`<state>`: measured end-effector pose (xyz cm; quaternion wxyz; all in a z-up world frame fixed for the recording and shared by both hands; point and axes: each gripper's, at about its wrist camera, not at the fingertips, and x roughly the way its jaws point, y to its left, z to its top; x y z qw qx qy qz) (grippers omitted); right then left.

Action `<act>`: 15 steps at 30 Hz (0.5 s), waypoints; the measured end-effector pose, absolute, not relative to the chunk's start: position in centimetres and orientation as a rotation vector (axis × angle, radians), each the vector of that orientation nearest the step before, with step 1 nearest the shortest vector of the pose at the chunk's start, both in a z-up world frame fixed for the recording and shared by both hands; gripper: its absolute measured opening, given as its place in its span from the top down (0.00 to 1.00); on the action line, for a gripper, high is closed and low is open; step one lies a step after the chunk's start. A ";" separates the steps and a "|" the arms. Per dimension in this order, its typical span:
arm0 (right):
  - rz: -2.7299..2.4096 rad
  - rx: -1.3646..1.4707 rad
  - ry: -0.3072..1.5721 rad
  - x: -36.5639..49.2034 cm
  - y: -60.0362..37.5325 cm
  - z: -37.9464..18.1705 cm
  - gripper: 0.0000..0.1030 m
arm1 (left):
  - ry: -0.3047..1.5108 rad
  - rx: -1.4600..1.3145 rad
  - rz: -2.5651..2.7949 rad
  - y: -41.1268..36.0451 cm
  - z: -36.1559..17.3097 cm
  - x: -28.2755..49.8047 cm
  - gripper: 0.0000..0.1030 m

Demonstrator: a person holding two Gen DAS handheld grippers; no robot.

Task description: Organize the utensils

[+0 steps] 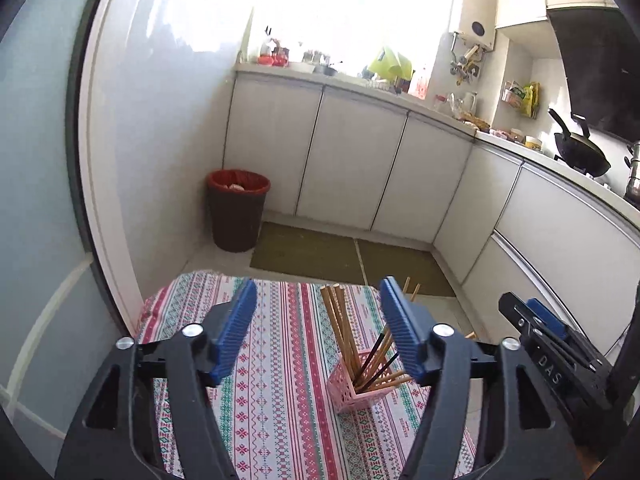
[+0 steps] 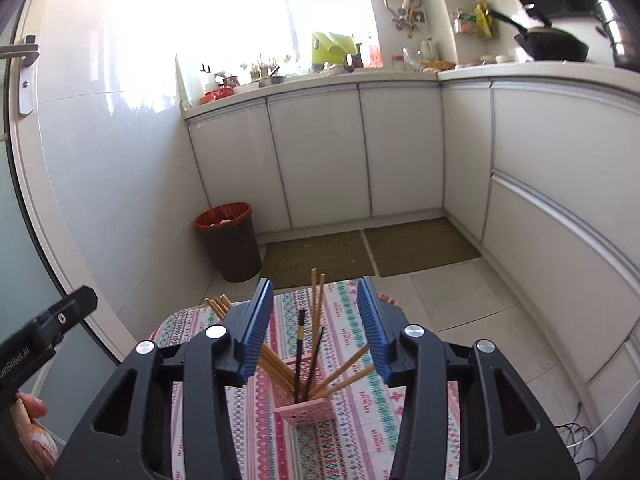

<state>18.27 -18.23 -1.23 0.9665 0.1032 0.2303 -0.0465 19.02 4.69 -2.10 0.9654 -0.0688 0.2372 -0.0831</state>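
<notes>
A pink perforated holder point(image 1: 354, 390) stands on the patterned tablecloth point(image 1: 276, 380) and holds several wooden chopsticks point(image 1: 340, 320) and two dark ones. My left gripper point(image 1: 318, 292) is open and empty, above and short of the holder. The holder also shows in the right wrist view point(image 2: 306, 410), with chopsticks point(image 2: 316, 308) fanning out of it. My right gripper point(image 2: 316, 292) is open and empty above it. The right gripper's side shows at the right of the left wrist view point(image 1: 536, 320).
A small table under the cloth point(image 2: 352, 432) stands in a kitchen. A dark bin with a red liner point(image 1: 236, 208) stands by the wall. White cabinets point(image 1: 352, 160) run along the back and right. Green floor mats point(image 2: 320, 256) lie beyond the table. A wok point(image 2: 552, 46) sits on the counter.
</notes>
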 end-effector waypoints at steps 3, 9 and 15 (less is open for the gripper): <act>-0.117 0.191 0.452 16.6 -18.5 -0.7 0.46 | 0.445 -0.131 -0.161 4.3 -2.0 17.7 0.20; -0.189 0.210 0.418 13.3 -19.5 -0.2 0.21 | 0.428 -0.080 -0.137 2.7 -2.4 15.4 0.07; -0.265 0.244 0.414 10.2 -21.0 -0.5 0.06 | 0.421 -0.021 -0.139 1.4 -2.7 13.7 0.07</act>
